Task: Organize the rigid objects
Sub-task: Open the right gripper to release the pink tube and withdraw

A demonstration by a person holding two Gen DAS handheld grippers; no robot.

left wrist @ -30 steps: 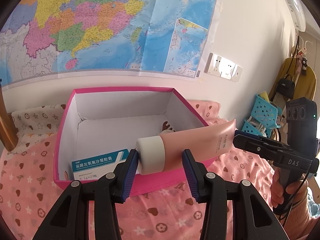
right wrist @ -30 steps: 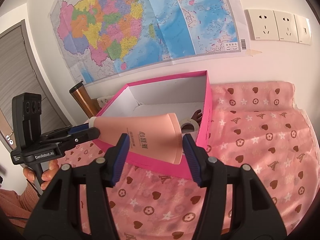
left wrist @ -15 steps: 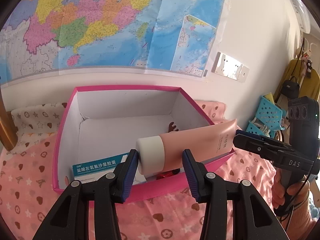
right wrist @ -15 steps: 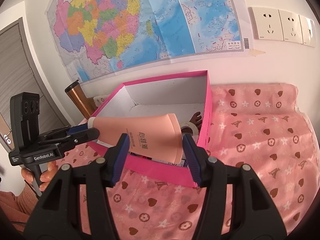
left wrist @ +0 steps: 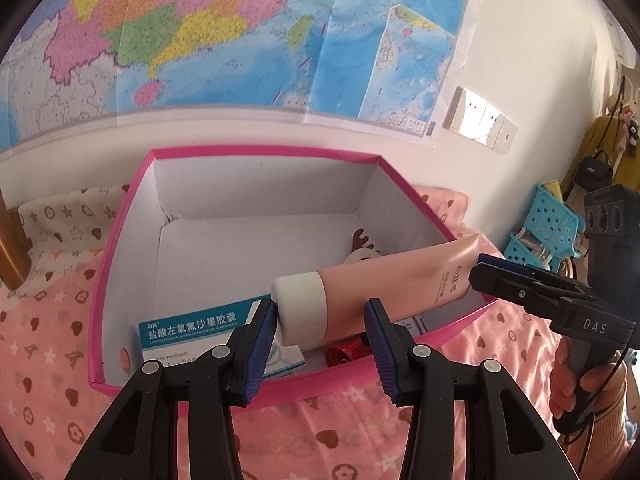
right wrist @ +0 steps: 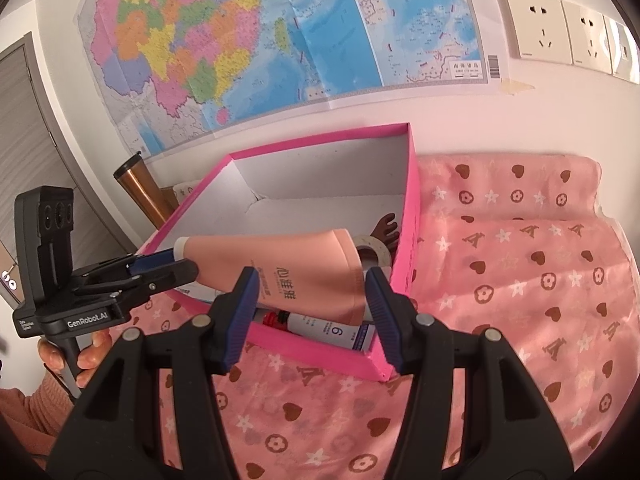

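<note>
1. Since the earlier frames, the pink box (left wrist: 224, 394) is appearing larger and lower in both wrist views, and more of its inside is showing. The pink tube (left wrist: 384, 284) is now hanging over the box's near right part rather than in front of its near wall.
2. The left gripper (left wrist: 322, 322) is clamping the tube's white cap (left wrist: 300, 308) end, its jaws set fairly narrow with both blue pads against it.
3. The right gripper (right wrist: 306, 294) is gripping the tube's flat crimped end, its jaws about half open and pressing on both edges of that wide end.
4. The tube is being held roughly level between the two grippers, above the items in the box.
5. Counting what is showing: one tube in the air; inside the box, one teal-and-white medicine carton (left wrist: 192, 332) at the near left, one small white tube with a red cap (right wrist: 320, 326) near the front, one roll of tape (right wrist: 372, 254) and one brown antler-shaped piece (right wrist: 386, 230) at the far right.
6. The box is sitting on a pink patterned cloth (right wrist: 520, 280) below one wall map (right wrist: 280, 40).
</note>
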